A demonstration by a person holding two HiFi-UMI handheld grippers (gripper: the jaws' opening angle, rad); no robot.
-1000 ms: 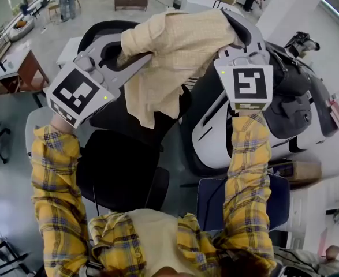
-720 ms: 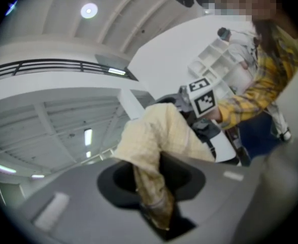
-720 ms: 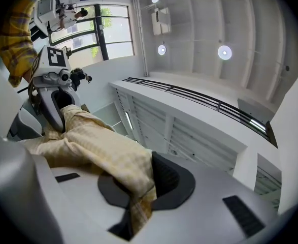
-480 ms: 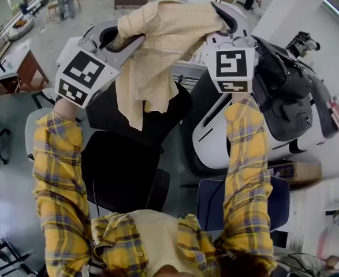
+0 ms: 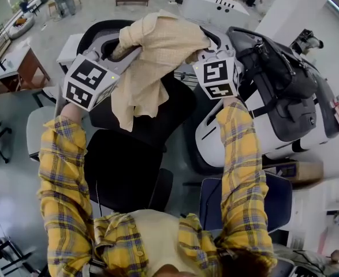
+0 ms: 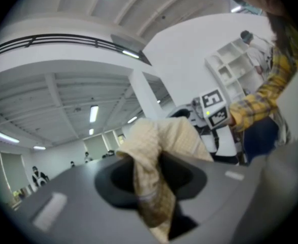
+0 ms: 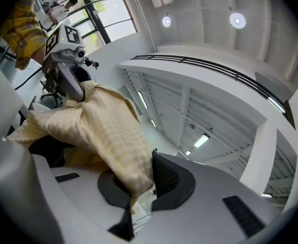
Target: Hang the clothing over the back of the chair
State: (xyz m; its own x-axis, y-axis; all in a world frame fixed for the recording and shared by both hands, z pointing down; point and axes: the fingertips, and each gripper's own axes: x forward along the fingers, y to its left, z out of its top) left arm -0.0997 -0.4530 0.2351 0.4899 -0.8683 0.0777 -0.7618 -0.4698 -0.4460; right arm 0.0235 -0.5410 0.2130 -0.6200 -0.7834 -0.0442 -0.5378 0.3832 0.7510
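the shirt [image 5: 152, 56] hides part of the chair back [image 5: 166, 111]; the person [image 5: 152, 241] is cut off at 6 o'clock.

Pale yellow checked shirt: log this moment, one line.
pale yellow checked shirt: held above black chair back | left hand-held gripper: on shirt, jaws just opening | right hand-held gripper: shut on shirt

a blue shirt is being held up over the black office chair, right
Not blue. The head view shows that the shirt is pale yellow with a fine check. The rest stands: it is being held up over the black office chair.
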